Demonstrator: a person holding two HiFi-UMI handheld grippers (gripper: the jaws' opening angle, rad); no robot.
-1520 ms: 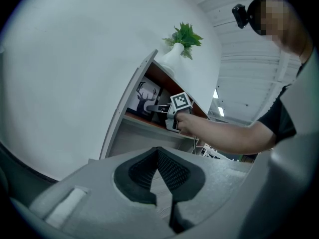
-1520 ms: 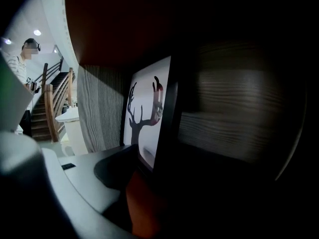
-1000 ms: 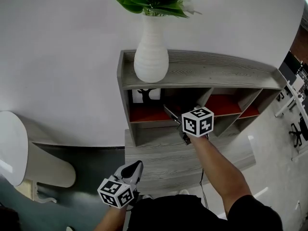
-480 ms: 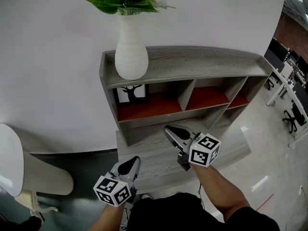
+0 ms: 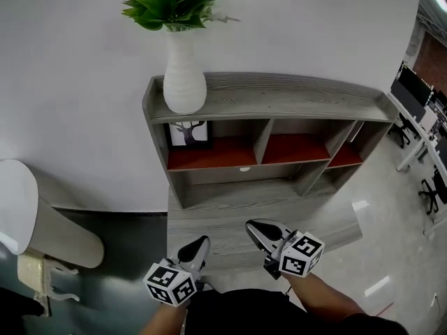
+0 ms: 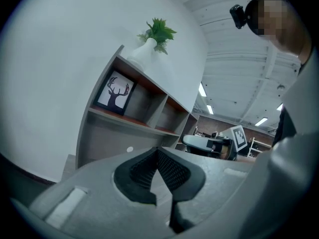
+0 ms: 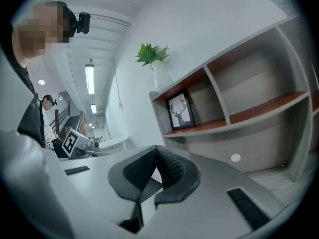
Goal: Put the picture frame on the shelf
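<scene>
White ribbed vase with green leaves [image 5: 184,82] blocks the left end of the grey wooden shelf unit's [image 5: 300,98] top board, and the rest of that board is bare. A black-framed deer picture [image 5: 190,132] stands at the back of the left red-floored compartment. The middle compartment [image 5: 297,147] gapes open, and so does the low grey ledge [image 5: 230,218] in front.

The shelf [image 5: 279,93] is matt grey board with a clear wood grain, its inner ledges faced in smooth red-brown. The vase [image 5: 184,75] is white, ribbed and dull, and the picture frame [image 5: 189,132] has a thin black rim round a white paper print. The left gripper [image 5: 200,242] and right gripper [image 5: 254,225] are smooth grey plastic with black ribbed pads [image 7: 172,169]; the pale floor [image 5: 391,208] is glossy.
</scene>
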